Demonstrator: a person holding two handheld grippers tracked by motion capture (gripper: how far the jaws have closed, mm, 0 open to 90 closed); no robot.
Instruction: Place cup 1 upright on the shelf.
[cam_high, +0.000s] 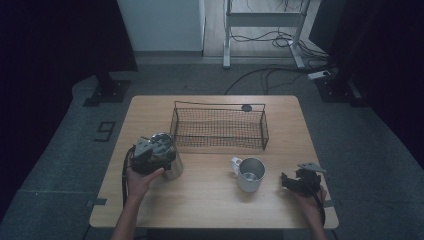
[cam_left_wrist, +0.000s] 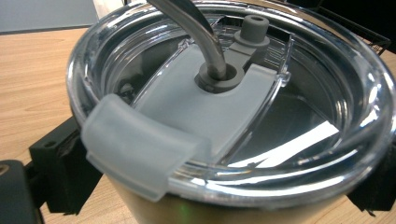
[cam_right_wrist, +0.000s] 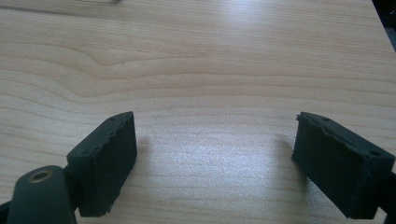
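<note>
Nearest to us, our right claw (cam_high: 294, 182) rests low over the near right of the table (cam_high: 210, 205), its jaws wide apart with only bare wood between them. Just left of it stands a metal mug (cam_high: 249, 174), open and upright, handle turned to the far left.

At the near left, our left claw (cam_high: 150, 155) sits around a steel tumbler (cam_high: 167, 157), one jaw on each side of the body just under the clear lid (cam_left_wrist: 233, 107). The jaws look pressed to the wall, so we judge it clamped. A bent metal straw (cam_left_wrist: 201, 32) passes through the lid's grey plug.

Risks from here, as we judge them: the steel wall is smooth and round, so the tumbler could slip or twist if lifted off-centre. A tilt could swing the straw, or loosen the lid.

Farther back, a black wire basket (cam_high: 220, 127) lies empty, mid-table near the far edge.

The table is pale wood. Beyond it we see grey floor, cables (cam_high: 260, 75), a white frame leg and dark curtains at the sides.
</note>
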